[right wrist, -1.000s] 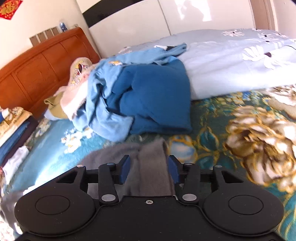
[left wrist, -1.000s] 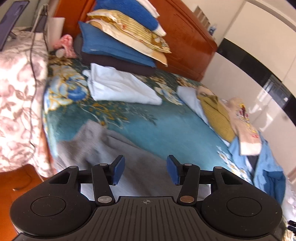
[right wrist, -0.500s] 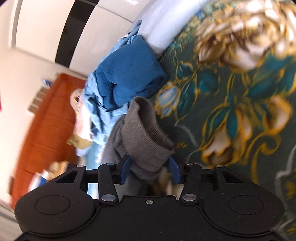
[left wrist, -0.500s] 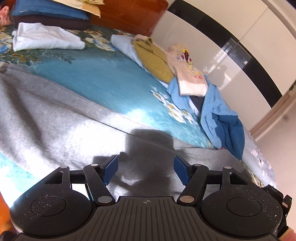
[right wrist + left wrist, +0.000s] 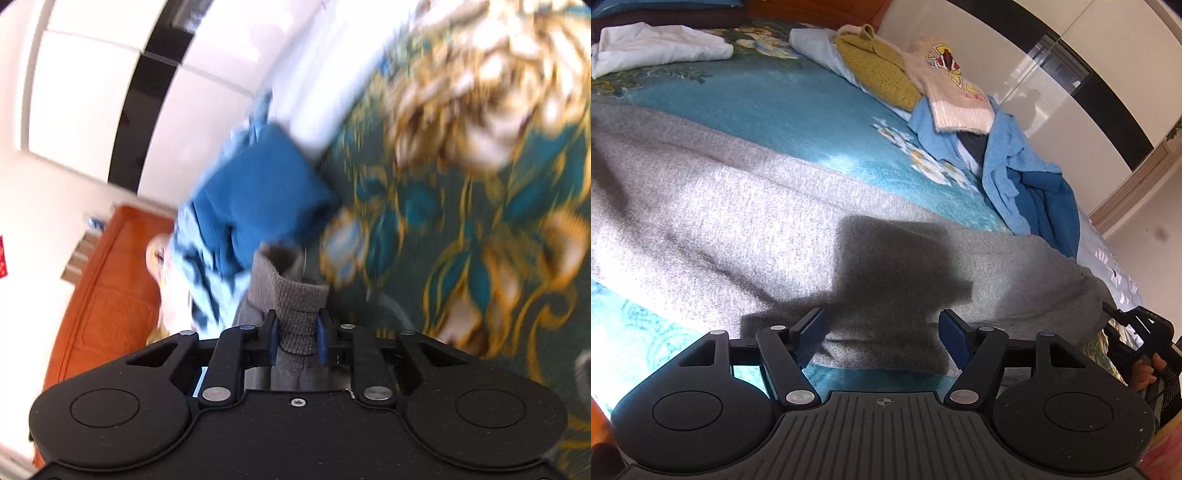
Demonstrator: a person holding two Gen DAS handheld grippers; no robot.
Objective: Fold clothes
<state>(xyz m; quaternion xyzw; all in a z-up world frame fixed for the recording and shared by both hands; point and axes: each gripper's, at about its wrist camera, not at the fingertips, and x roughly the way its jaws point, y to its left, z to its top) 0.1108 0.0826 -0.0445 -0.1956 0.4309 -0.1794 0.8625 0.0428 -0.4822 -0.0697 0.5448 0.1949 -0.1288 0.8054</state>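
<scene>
A grey knit sweater (image 5: 738,221) lies stretched across the teal floral bedspread (image 5: 798,110) in the left wrist view. My left gripper (image 5: 882,336) is open, its jaws wide apart just above the sweater's near edge, holding nothing. My right gripper (image 5: 295,332) is shut on the sweater's ribbed grey cuff (image 5: 288,284), which sticks up between the jaws. The right gripper also shows at the far right edge of the left wrist view (image 5: 1141,332), at the sweater's end.
A heap of clothes lies along the bed's far side: a yellow knit (image 5: 879,70), a cream sweater (image 5: 956,96), and blue garments (image 5: 1030,184) (image 5: 258,192). A folded white garment (image 5: 657,48) lies far left. A white wardrobe (image 5: 1052,92) and an orange headboard (image 5: 107,288) stand behind.
My right gripper has closed tighter on the grey cuff and swung, blurring its view. My left gripper has stayed open and come lower over the sweater.
</scene>
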